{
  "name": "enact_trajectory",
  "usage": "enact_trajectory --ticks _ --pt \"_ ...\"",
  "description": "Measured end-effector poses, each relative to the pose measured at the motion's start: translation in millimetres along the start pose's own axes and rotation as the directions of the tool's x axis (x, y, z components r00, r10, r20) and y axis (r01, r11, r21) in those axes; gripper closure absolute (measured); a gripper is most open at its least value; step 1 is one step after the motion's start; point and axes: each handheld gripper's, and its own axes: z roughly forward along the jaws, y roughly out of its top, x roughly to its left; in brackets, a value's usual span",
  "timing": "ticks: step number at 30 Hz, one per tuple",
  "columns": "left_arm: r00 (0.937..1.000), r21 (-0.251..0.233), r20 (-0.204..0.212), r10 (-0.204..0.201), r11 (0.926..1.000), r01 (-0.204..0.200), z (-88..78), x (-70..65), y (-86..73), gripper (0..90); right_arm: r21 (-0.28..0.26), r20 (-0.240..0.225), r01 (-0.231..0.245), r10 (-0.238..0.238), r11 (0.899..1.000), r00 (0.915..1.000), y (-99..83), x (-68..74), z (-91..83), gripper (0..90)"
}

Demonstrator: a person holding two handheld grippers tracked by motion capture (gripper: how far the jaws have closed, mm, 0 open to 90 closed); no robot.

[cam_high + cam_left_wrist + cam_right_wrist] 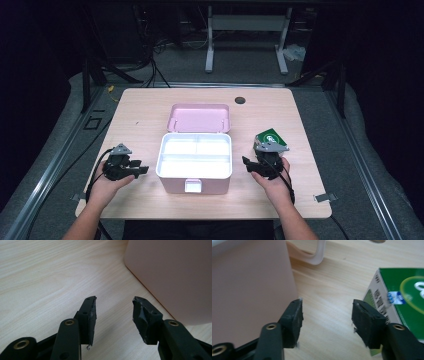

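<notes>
Lab — dark curtains [385,75] (floor cables [150,60]), bare table [140,107].

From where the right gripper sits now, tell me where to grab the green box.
Grip the green box across its narrow width, jaws on its two long side faces. It lies flat beside the right gripper, which is open with nothing between its jaws, so coming in low from its near barcode end looks simplest.

My right gripper [263,161] is covering the near end of the green box [270,136] in the high view. In my right gripper view the picture's edge is cutting that box [404,297] off, and its printing is blurring past reading (a white logo, half gone). Left of it, the pink case [249,290] is running out of frame; its inside trays [196,152] are glaring white.
</notes>
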Motion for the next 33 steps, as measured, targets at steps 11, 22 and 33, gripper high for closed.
enact_trajectory --ticks 11,22,33 --pt "0.9991 -0.049 0.038 -0.016 0.9986 0.018 -12.5 -0.6 13.5 50.5 -0.033 0.008 -0.031 0.031 0.999 0.9995 3.3 1.5 -9.7 46.9" --pt "0.9991 -0.052 0.037 0.019 0.9985 -0.017 -24.7 -6.0 39.8 54.5 -0.009 -0.028 -0.034 0.033 0.999 0.9990 4.5 1.4 -11.9 47.8" --pt "0.9955 -0.059 0.068 0.066 0.9963 -0.062 -33.4 -13.5 64.3 60.7 -0.009 -0.033 -0.023 0.023 1.000 0.9992 4.7 5.7 -15.3 47.8"
